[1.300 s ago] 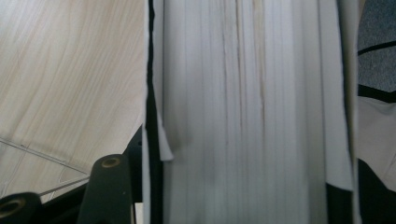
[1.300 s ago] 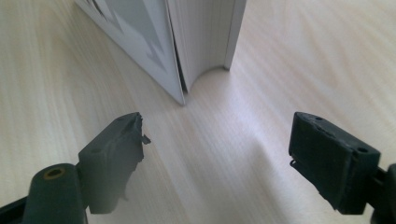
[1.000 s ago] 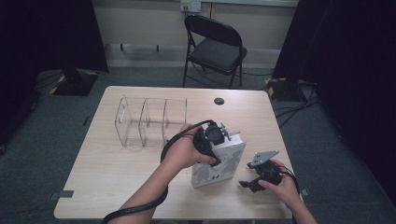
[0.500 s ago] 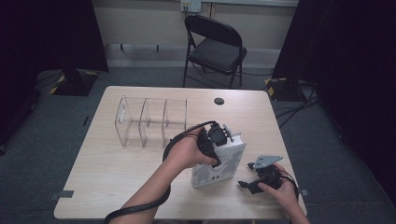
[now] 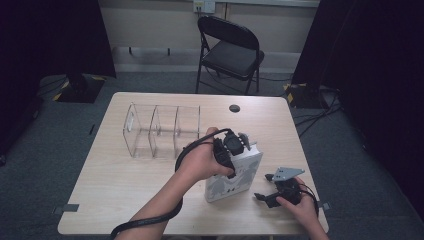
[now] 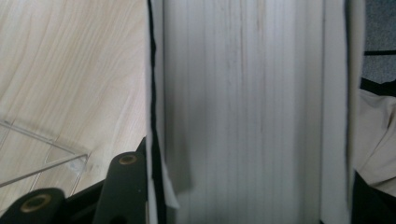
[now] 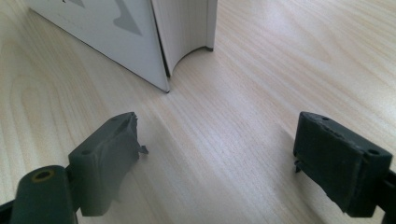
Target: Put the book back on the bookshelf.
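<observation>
A thick white book (image 5: 235, 176) stands upright on the table (image 5: 125, 185), right of centre. My left gripper (image 5: 238, 150) comes down on its top edge. In the left gripper view the book's page block (image 6: 247, 107) sits between the black jaws, which have just been closing and now press on it. My right gripper (image 5: 264, 188) rests low on the table to the right of the book, open. In the right gripper view only bare wood lies between the spread fingers of the right gripper (image 7: 217, 158), and the book (image 7: 182, 32) stands just ahead.
A clear acrylic organizer (image 5: 160, 130) with three compartments stands at the back left of the table; its corner (image 6: 42, 158) is close to the book. A black round cap (image 5: 234, 108) sits in the tabletop near the far edge. A folding chair (image 5: 230, 50) stands beyond the table.
The right hand has shifted only very slightly near the front right corner. The book and the left hand stay where they were.
</observation>
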### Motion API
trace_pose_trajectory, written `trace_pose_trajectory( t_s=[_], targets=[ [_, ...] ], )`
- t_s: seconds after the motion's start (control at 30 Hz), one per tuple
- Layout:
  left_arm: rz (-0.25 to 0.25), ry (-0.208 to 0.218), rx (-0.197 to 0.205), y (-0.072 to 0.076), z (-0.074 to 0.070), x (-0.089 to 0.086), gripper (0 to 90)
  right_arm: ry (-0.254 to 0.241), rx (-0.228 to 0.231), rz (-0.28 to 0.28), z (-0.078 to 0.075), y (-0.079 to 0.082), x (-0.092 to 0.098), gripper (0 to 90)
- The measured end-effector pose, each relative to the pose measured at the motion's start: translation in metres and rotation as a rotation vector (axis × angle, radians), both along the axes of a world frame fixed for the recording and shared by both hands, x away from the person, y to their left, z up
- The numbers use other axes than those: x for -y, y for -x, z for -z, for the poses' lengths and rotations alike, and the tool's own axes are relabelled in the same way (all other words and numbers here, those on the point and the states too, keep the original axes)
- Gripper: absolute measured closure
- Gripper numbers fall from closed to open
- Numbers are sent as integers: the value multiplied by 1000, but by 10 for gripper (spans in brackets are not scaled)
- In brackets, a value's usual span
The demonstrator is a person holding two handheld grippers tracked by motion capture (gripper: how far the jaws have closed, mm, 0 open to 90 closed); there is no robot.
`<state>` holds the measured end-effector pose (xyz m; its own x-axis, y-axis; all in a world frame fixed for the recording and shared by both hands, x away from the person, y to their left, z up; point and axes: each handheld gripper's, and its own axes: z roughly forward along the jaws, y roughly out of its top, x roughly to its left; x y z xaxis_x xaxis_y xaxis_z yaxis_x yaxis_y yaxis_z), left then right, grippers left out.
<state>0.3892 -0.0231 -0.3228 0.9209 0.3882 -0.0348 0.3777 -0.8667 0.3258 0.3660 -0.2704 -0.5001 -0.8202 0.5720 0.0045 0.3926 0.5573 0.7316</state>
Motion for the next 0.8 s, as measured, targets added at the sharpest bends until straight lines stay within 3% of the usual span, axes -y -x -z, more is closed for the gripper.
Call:
trace_pose_trajectory(
  t_s=[0.37,0.8],
  targets=[
    [-41,-4,-3,3,-1,2,521,0,0,0,0,0,0,132],
    [-84,-44,-24,5,-6,4,526,0,0,-3,0,0,0,132]
  ],
)
